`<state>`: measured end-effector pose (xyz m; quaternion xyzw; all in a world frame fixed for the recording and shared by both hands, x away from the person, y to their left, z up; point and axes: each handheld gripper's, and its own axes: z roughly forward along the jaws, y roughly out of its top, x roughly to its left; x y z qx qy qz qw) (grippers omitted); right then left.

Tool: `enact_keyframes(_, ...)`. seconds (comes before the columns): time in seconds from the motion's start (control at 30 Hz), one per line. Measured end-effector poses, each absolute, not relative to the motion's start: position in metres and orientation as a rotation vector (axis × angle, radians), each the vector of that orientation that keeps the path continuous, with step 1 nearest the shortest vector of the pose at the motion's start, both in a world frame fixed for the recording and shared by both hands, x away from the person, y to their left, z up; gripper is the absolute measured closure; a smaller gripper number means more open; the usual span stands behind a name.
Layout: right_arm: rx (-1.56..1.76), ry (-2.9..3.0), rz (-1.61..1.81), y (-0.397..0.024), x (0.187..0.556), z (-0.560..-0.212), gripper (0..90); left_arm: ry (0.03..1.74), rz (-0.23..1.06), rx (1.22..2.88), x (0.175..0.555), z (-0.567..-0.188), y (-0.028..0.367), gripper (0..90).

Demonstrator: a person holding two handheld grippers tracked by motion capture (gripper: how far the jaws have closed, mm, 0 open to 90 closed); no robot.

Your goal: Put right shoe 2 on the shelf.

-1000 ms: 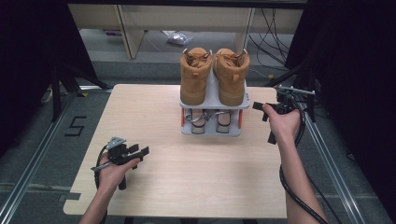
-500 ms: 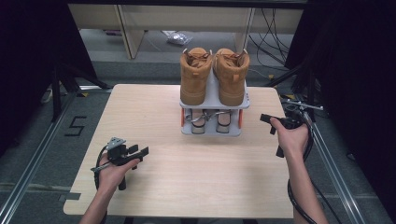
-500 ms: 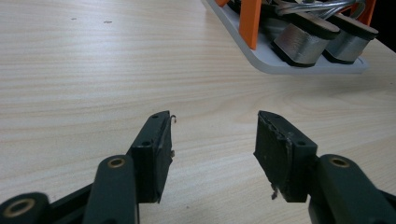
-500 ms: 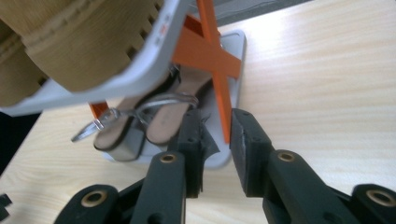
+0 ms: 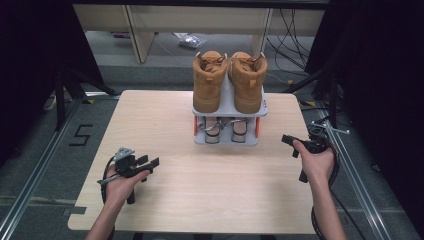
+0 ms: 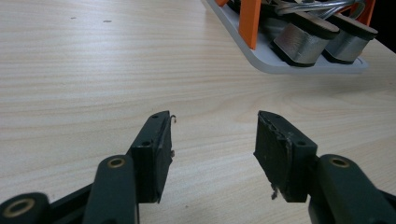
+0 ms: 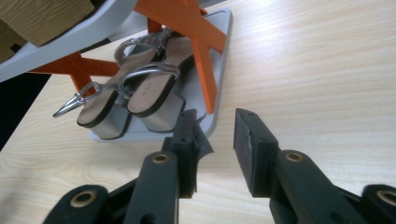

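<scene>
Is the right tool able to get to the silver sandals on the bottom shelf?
Probably yes. The right tool is open, empty and aimed at the sandals, with bare table between them. The orange rack post beside them might crowd it a little.

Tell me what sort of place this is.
Likely a lab recording booth: a bare wooden table ringed by black curtains, loose cables on the floor, and a small shoe rack staged as a prop.

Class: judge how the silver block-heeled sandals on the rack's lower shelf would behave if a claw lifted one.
The sandals probably stay stiff: thick soles, chunky heels. The thin metallic straps likely flex and slip. Set down, a broad heel should resist tipping.
</scene>
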<state>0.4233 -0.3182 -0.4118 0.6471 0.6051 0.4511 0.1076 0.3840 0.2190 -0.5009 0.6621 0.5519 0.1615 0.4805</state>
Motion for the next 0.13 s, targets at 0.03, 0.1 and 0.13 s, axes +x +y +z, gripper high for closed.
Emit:
enact_keyframes(0.03, 1.911, 1.778, 1.323, -0.3192, 0.4224, -0.4130, 69.4, 1.344, 0.394, 1.615, 0.3841, -0.5007, 0.2190, 45.5)
enact_keyframes(0.1, 1.912, 1.776, 1.330, -0.3204, 0.4208, -0.4137, 68.7, 1.344, 0.395, 1.617, 0.3840, -0.4999, 0.2188, 45.5)
enact_keyframes(0.13, 1.871, 1.787, 1.315, -0.3228, 0.4212, -0.4146, 68.5, 1.352, 0.397, 1.616, 0.3835, -0.4988, 0.2183, 45.5)
